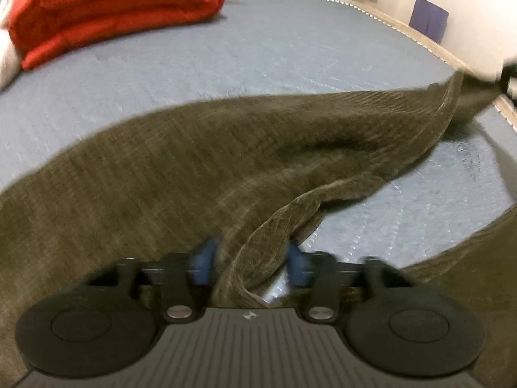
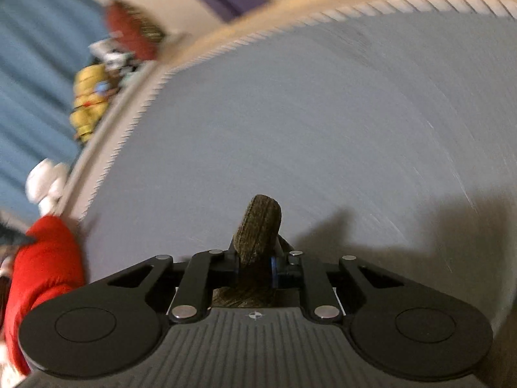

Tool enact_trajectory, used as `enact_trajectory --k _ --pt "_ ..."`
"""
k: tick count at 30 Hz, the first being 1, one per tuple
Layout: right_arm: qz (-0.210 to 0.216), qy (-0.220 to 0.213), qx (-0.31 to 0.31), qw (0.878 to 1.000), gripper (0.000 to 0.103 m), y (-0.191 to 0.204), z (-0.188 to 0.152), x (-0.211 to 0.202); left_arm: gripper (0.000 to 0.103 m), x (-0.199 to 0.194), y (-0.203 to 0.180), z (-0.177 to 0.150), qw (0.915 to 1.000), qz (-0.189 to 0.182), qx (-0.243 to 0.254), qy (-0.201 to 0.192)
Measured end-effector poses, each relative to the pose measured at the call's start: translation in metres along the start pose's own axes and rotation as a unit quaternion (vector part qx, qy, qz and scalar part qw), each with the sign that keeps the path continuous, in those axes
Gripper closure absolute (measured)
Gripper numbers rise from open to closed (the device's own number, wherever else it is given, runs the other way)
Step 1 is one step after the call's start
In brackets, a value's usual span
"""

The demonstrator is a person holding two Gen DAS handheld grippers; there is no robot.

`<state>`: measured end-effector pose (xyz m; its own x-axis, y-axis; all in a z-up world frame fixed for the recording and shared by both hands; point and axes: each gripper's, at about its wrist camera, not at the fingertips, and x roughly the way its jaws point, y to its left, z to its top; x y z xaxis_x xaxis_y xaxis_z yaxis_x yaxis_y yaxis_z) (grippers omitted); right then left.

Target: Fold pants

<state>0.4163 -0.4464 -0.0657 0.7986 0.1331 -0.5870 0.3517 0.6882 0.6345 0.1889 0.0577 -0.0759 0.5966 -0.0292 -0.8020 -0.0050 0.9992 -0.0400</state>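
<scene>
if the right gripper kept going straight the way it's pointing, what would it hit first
Probably the bare blue-grey bed sheet. The right gripper is clamped on a tuft of the olive pants, and beyond that only sheet shows ahead. Motion blur makes depth unclear, so treat this as a guess.

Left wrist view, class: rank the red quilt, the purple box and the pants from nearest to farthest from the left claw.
1. Pants, between the left claw's fingers.
2. Red quilt, far left on the bed.
3. Purple box, far right by the wall.
</scene>
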Motion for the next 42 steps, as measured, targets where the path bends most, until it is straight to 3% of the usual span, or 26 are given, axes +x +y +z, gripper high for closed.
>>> enact_trajectory --k 2,5,7,8,9,11,13,14,16,18,21,23,24,26,27,29,30,32,35,37,42 --pt "0.028 -0.028 -0.036 0.999 0.088 0.027 0.021 -0.010 0.089 -0.007 0.004 0.004 1.0000 -0.007 -0.003 -0.001" --pt "0.084 -0.127 -0.104 0.983 0.088 0.055 0.042 -0.051 0.090 -0.021 0.010 0.010 0.9997 -0.023 0.009 0.007" --pt "0.067 -0.192 -0.130 0.970 0.088 0.047 0.035 -0.071 0.090 -0.031 0.011 0.014 0.9984 -0.037 0.036 0.022" --pt "0.036 -0.199 -0.123 0.972 0.088 0.033 0.029 -0.069 0.090 -0.035 0.012 0.014 0.9973 -0.041 0.053 0.031" --pt "-0.024 -0.181 -0.104 0.978 0.088 0.008 0.019 -0.060 0.090 -0.037 0.011 0.014 0.9957 -0.043 0.071 0.040" --pt "-0.115 -0.101 -0.039 0.988 0.087 -0.051 -0.002 -0.033 0.090 -0.040 0.011 0.010 0.9914 -0.049 0.106 0.058" --pt "-0.162 -0.032 0.041 0.985 0.087 -0.106 -0.026 -0.019 0.089 -0.042 0.011 0.006 0.9876 -0.059 0.128 0.070" --pt "-0.134 -0.054 0.050 0.988 0.087 -0.118 -0.034 -0.024 0.089 -0.043 0.011 0.005 0.9867 -0.060 0.133 0.073" --pt "-0.144 -0.054 -0.016 0.988 0.085 -0.108 -0.037 -0.024 0.084 -0.045 0.014 0.006 0.9868 -0.062 0.130 0.073" --pt "-0.155 -0.046 -0.023 0.987 0.084 -0.101 -0.032 -0.024 0.079 -0.051 0.012 0.008 0.9860 -0.076 0.131 0.070" --pt "-0.167 -0.065 0.019 0.984 0.079 -0.100 -0.015 -0.038 0.050 -0.078 0.014 0.015 0.9837 -0.129 0.122 0.032" --pt "-0.181 -0.093 0.000 0.979 0.078 -0.089 -0.010 -0.056 0.048 -0.095 0.022 0.021 0.9830 -0.161 0.089 -0.005" --pt "-0.180 -0.106 -0.011 0.978 0.072 -0.080 -0.011 -0.064 0.048 -0.097 0.026 0.022 0.9822 -0.173 0.072 -0.014" --pt "-0.164 -0.120 -0.025 0.979 0.066 -0.064 -0.012 -0.086 0.061 -0.091 0.031 0.022 0.9822 -0.181 0.049 -0.017" --pt "-0.150 -0.124 -0.030 0.980 0.063 -0.059 -0.015 -0.098 0.075 -0.080 0.030 0.020 0.9833 -0.176 0.047 -0.003" --pt "-0.121 -0.129 -0.043 0.983 0.061 -0.042 -0.020 -0.125 0.084 -0.048 0.024 0.006 0.9887 -0.120 0.067 0.059" --pt "-0.107 -0.132 -0.052 0.984 0.060 -0.031 -0.024 -0.137 0.083 -0.036 0.021 -0.003 0.9897 -0.085 0.084 0.079" --pt "-0.077 -0.134 -0.075 0.985 0.059 -0.005 -0.036 -0.168 0.082 -0.045 0.015 -0.002 0.9907 -0.077 0.090 0.068" --pt "-0.016 -0.131 -0.126 0.983 0.052 0.040 -0.062 -0.214 0.073 -0.088 0.011 0.010 0.9942 -0.070 0.081 0.009" --pt "0.020 -0.125 -0.167 0.978 0.045 0.063 -0.081 -0.242 0.059 -0.112 0.014 0.009 0.9943 -0.085 0.063 -0.017" --pt "0.099 -0.090 -0.256 0.957 0.038 0.105 -0.143 -0.293 0.058 -0.151 0.022 0.001 0.9946 -0.070 0.044 -0.064"
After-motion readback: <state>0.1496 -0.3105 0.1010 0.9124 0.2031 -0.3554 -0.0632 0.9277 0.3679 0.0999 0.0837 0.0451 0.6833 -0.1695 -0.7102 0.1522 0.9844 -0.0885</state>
